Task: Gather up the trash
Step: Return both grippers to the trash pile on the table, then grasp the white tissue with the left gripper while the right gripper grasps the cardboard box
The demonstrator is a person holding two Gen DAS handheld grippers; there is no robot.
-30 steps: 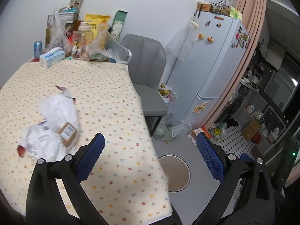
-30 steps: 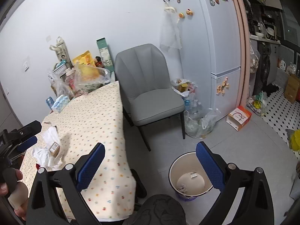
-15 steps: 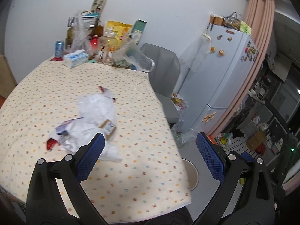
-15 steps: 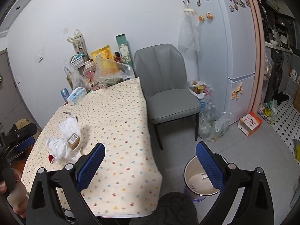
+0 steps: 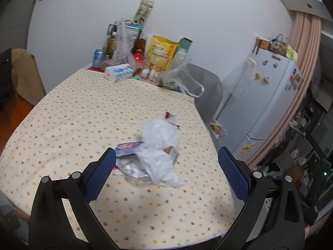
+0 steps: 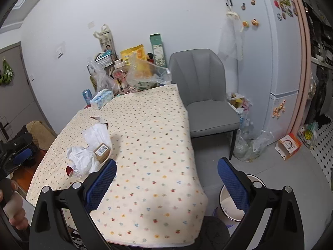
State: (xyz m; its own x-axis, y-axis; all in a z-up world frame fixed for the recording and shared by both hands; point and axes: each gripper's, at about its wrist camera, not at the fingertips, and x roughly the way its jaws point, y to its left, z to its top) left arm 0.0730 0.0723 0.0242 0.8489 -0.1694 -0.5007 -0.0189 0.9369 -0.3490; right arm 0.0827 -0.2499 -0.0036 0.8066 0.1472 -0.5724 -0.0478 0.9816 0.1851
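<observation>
A: Left tool (image 5: pixel 166 164) is hanging released, jaws wide, empty, above the trash pile (image 5: pixel 158 156) lying on the bench (image 5: pixel 72 112) near its right edge. Approach step, judging by framing.

B: Right tool (image 6: pixel 166 177) is likewise gaping, gripping nothing, over the bench corner; bin (image 6: pixel 226 200) is standing on the floor beside it. Next move is probably calling for a descent and pinch on crumpled white wrapping.
</observation>
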